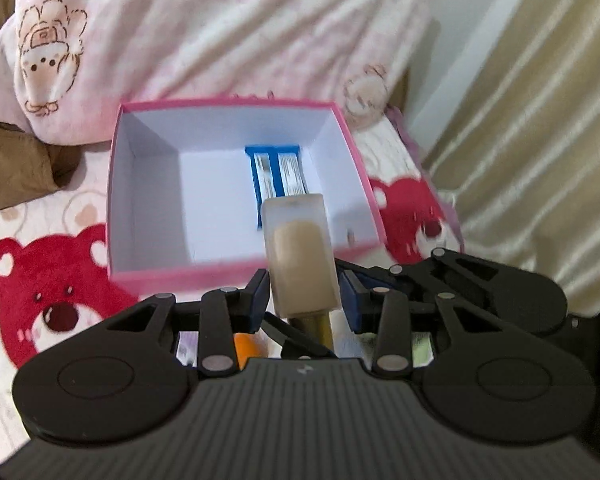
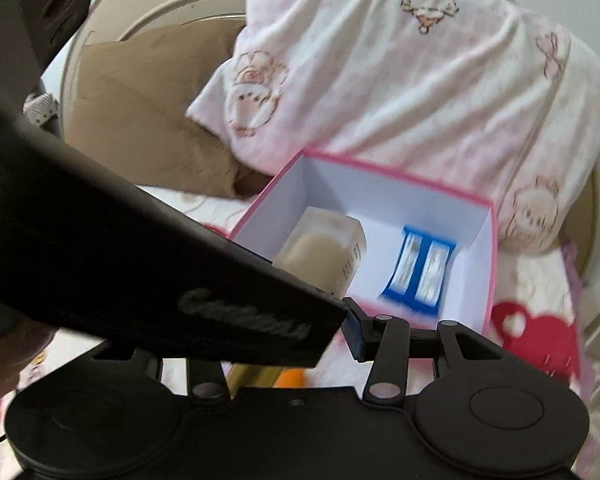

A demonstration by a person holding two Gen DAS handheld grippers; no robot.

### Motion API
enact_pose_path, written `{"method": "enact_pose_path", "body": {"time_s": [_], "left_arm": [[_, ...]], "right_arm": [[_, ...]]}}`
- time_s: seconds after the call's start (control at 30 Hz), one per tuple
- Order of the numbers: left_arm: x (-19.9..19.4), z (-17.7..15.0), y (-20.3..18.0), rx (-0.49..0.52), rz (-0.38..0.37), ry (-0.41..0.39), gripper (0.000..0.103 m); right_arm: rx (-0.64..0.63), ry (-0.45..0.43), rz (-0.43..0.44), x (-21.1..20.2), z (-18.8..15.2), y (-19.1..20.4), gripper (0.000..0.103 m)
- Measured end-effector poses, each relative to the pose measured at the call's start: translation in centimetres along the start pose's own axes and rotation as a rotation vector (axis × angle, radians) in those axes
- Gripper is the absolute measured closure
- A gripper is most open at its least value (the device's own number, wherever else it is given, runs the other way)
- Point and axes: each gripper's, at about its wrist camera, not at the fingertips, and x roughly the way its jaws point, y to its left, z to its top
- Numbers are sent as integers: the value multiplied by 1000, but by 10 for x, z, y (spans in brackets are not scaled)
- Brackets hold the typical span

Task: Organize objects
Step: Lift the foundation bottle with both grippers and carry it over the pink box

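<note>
Between the blue pads of the left gripper (image 1: 304,292), low in the frame's centre, a cream-filled bottle (image 1: 300,256) with a gold cap is clamped, jaws narrow, pointing steeply down over the near edge of the pink box (image 1: 236,128). Inside lies a blue packet (image 1: 278,176). Right gripper (image 2: 300,328): a black flat object (image 2: 180,276) lies across its jaws; grip unclear. Bedding with red bears (image 1: 56,296) surrounds the box.

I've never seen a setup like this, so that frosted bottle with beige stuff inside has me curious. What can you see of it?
The frosted, translucent rectangular bottle holds a beige liquid and has a gold-coloured neck or cap at its near end. It looks like glass or hard plastic, with small dark print down one side. The left gripper's blue-padded fingers clamp it, tilted base-forward over the pink-rimmed white box.
</note>
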Motion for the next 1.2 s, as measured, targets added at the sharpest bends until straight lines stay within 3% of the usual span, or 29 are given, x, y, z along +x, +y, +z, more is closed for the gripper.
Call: {"method": "enact_pose_path", "body": {"time_s": [0.17,0.3,0.43,0.5,0.6,0.97,1.07,1.2], "left_arm": [[29,35,26,-60,-43,-27,69],[59,50,38,-56,-21,-57,71],[95,63,53,-76,-28,-28,74],[108,64,62,-122,-46,-4,77],[120,62,77,-191,-88,8,76],[116,48,93,-200,-63,-59,76],[96,37,97,-145,-65,-134,75],[86,25,103,-105,-12,-154,75]], "right_arm": [[6,7,-2,36,31,-27,55],[13,0,-6,72,41,-45,63],[52,16,13,108,44,-63,65],[78,42,36,123,42,-71,72],[108,48,44,134,37,-77,74],[124,26,78,136,32,-79,75],[119,7,80,132,30,-75,87],[85,11,45,143,38,-70,99]]}}
